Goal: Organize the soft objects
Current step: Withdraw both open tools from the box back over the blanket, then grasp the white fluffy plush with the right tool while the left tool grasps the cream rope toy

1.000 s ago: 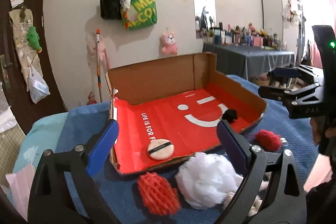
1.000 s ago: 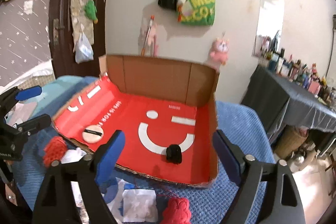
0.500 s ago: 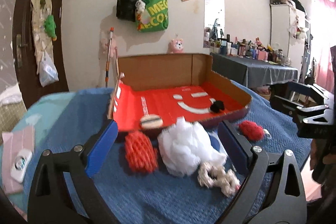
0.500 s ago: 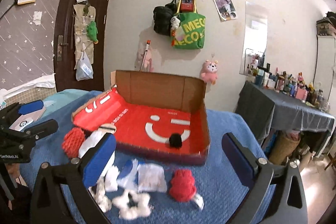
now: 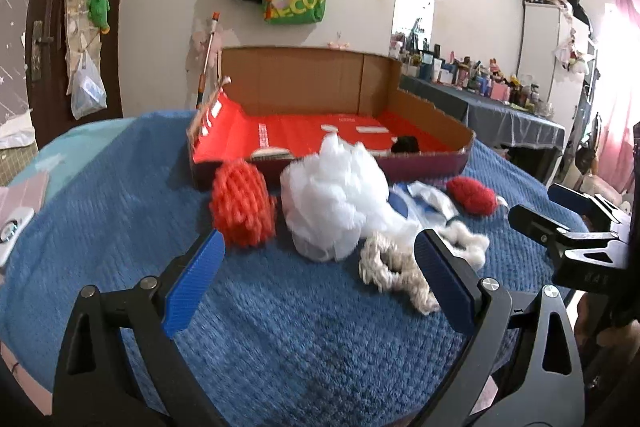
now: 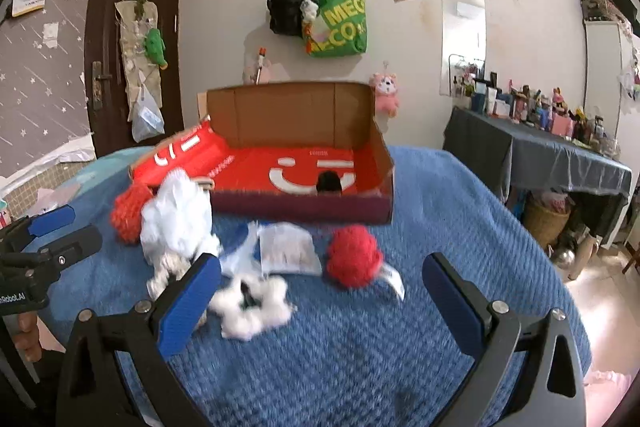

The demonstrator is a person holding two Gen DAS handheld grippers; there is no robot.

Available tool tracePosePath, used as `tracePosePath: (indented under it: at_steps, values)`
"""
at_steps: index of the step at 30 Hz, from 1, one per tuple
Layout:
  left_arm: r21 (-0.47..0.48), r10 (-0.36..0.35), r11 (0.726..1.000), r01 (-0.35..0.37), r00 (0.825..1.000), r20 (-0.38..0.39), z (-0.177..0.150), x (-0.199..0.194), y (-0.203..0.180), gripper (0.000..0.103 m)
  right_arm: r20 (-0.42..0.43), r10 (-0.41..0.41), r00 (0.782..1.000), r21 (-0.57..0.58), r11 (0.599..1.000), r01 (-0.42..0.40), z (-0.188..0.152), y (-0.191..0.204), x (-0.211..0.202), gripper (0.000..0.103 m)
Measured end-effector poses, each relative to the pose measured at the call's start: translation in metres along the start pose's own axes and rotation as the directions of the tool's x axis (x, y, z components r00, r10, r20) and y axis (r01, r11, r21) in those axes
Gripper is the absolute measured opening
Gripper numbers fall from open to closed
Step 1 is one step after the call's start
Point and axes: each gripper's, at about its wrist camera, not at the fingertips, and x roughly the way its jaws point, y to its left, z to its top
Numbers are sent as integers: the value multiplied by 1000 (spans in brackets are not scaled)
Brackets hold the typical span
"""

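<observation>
Both grippers hang over the blue blanket (image 5: pixel 280 327), facing the red-lined cardboard box (image 6: pixel 380 163) at twelve o'clock. The left gripper (image 5: pixel 316 283) stands wide open with nothing between its blue pads; the right gripper (image 6: pixel 320 303) is likewise at full spread and empty.

The soft things lie in a loose cluster just in front of the box's near wall. From the left wrist view, the orange mesh ball (image 5: pixel 242 205) sits at eleven o'clock, the white bath pouf (image 5: pixel 336 195) touching it at twelve, and a cream knitted scrunchie (image 5: pixel 394 269) at one. From the right wrist view, a red knitted ball (image 6: pixel 354 255) lies at twelve, a white fluffy scrunchie (image 6: pixel 252 307) at ten, and a flat white packet (image 6: pixel 286 251) between them. A black pompom (image 6: pixel 329 182) and a round powder puff (image 5: pixel 270 153) are already inside the box.

The step in hand looks like the approach to a first pick. A good approach would single out one item per gripper, likely the red knitted ball for the right and the orange mesh ball for the left, straddle its middle, and close gently, since these things squash and could drag neighbours along
</observation>
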Motion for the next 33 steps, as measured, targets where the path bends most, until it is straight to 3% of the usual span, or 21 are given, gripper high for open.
tracePosePath:
  at_steps: [7,23,28,33]
  values:
    - [-5,14,1000,-14,999,-40,-10,11,1,97,-52,-6,999,6,1000,6,-19,-2,11,103]
    - [-22,12,1000,-14,996,-91,-8,29,10,97,-102,7,995,24,1000,-5,-23,-4,28,103]
    - [-20,-26,1000,24,994,-105,-8,32,5,97,-114,27,993,27,999,-24,-22,-4,33,103]
    - [-33,-134,991,130,982,-136,-7,37,-3,97,-143,115,983,48,993,-109,-24,-7,40,103]
